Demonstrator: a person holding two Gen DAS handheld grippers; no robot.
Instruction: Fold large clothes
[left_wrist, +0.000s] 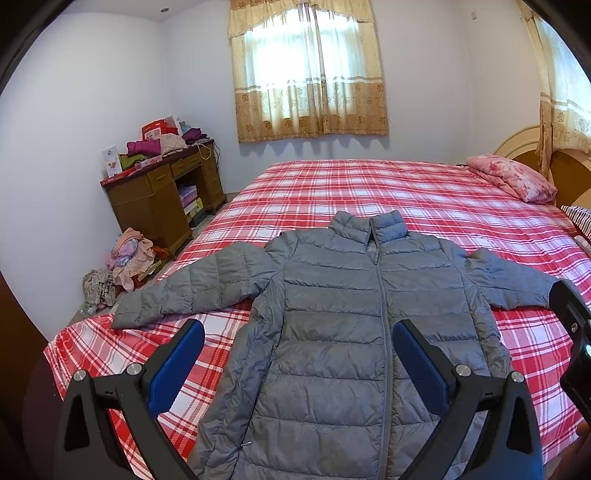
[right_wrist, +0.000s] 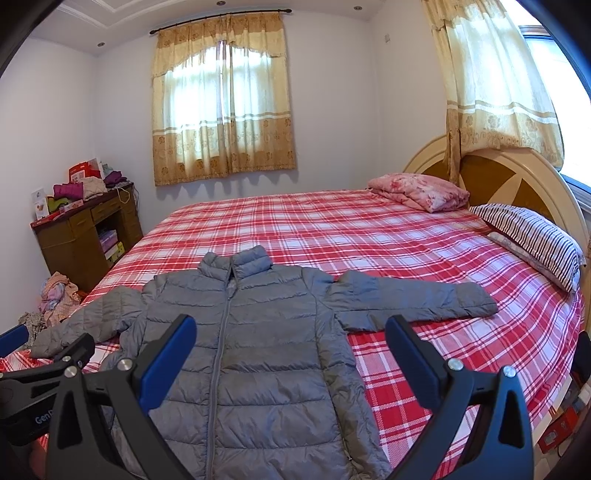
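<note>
A grey quilted puffer jacket (left_wrist: 343, 325) lies flat and zipped, front up, on the red plaid bed (left_wrist: 369, 188), collar away from me, both sleeves spread sideways. It also shows in the right wrist view (right_wrist: 266, 343). My left gripper (left_wrist: 298, 334) is open and empty above the jacket's lower left half. My right gripper (right_wrist: 291, 330) is open and empty above the jacket's lower right half. The left sleeve (left_wrist: 192, 288) reaches the bed's left edge; the right sleeve (right_wrist: 417, 299) lies on the sheet.
A pink folded quilt (right_wrist: 421, 192) and a striped pillow (right_wrist: 532, 240) lie by the headboard (right_wrist: 517, 177) at the right. A wooden desk (left_wrist: 162, 192) piled with clothes stands left of the bed, with a clothes heap (left_wrist: 125, 262) on the floor.
</note>
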